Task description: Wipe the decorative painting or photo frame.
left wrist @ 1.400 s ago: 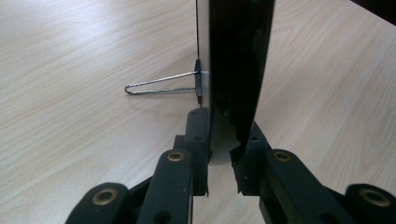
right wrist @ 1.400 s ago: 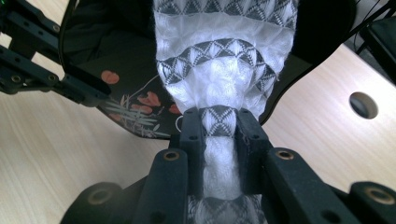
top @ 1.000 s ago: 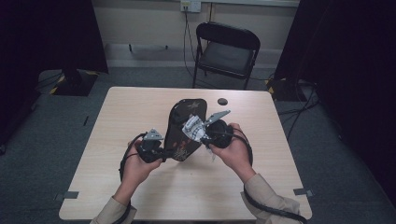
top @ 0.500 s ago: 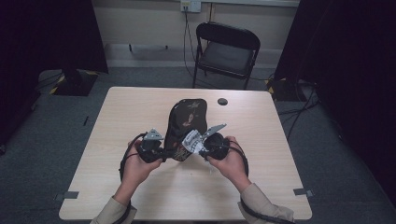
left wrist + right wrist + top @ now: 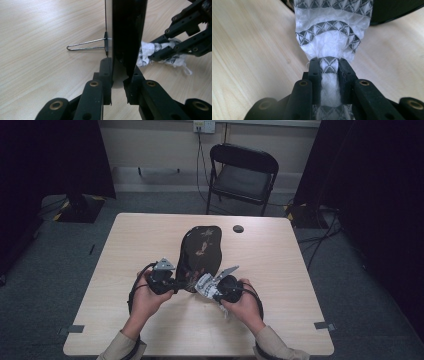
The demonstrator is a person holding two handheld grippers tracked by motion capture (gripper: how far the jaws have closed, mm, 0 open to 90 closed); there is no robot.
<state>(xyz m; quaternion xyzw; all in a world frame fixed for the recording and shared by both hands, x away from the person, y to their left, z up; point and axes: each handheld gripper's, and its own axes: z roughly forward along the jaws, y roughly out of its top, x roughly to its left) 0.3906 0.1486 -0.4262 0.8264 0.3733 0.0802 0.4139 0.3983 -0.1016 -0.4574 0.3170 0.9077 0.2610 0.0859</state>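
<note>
While the left hand-held gripper point(image 5: 117, 85) clamps the near edge of a black tray point(image 5: 200, 251) lying mid-bench point(image 5: 125, 250), the right hand-held gripper point(image 5: 329, 72) pinches a white patterned cloth point(image 5: 332, 37), just beside the tray's near right edge.

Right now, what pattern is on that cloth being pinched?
White cloth with bands of dark grey triangles, clearest in the right gripper view.

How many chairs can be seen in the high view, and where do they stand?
1. A black folding chair stands on the floor beyond the far edge of the table, in front of the wall. The dark areas at both sides could hide others.
</note>
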